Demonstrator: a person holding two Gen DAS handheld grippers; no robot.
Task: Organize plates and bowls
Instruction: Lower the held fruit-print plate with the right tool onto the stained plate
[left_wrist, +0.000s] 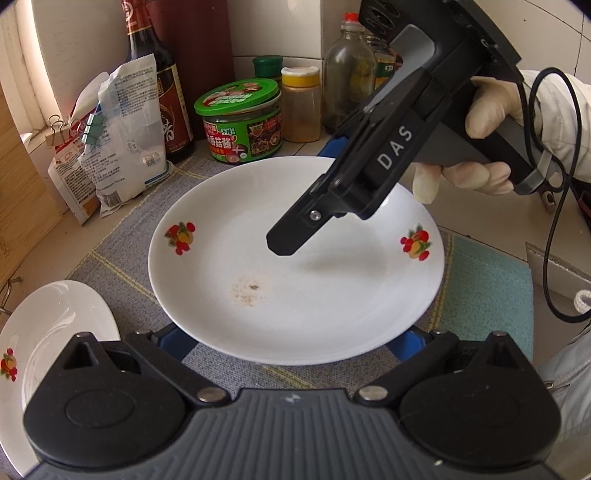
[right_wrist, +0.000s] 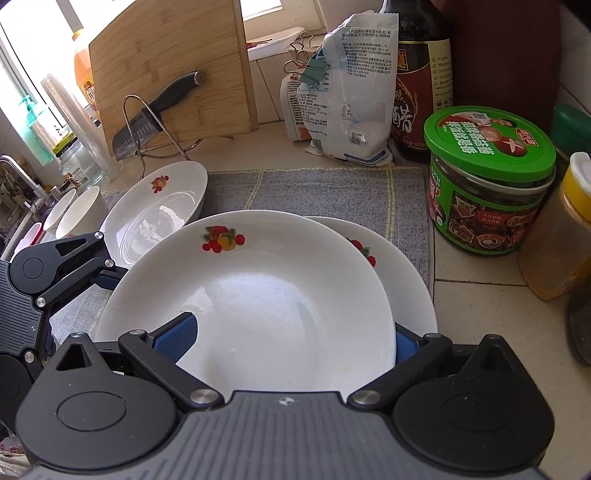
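Note:
A white plate with fruit prints (left_wrist: 295, 266) lies on the grey mat (left_wrist: 140, 236), and my left gripper (left_wrist: 291, 341) holds its near rim between the blue pads. In the right wrist view my right gripper (right_wrist: 288, 343) is shut on the near rim of a second fruit-print plate (right_wrist: 251, 295), held tilted over the first plate (right_wrist: 399, 258). The right gripper also shows in the left wrist view (left_wrist: 284, 240), above the plate's middle. A third plate (right_wrist: 155, 210) lies at the mat's left, also seen in the left wrist view (left_wrist: 48, 332). Two white bowls (right_wrist: 74, 214) stand further left.
Along the back stand a green-lidded jar (right_wrist: 487, 181), a yellow-lidded spice jar (right_wrist: 565, 229), a dark sauce bottle (right_wrist: 421, 81) and clipped bags (right_wrist: 347, 96). A bamboo cutting board (right_wrist: 170, 70) and a knife on a wire rack (right_wrist: 147, 122) stand at the back left. A sink tap (right_wrist: 18, 173) is at far left.

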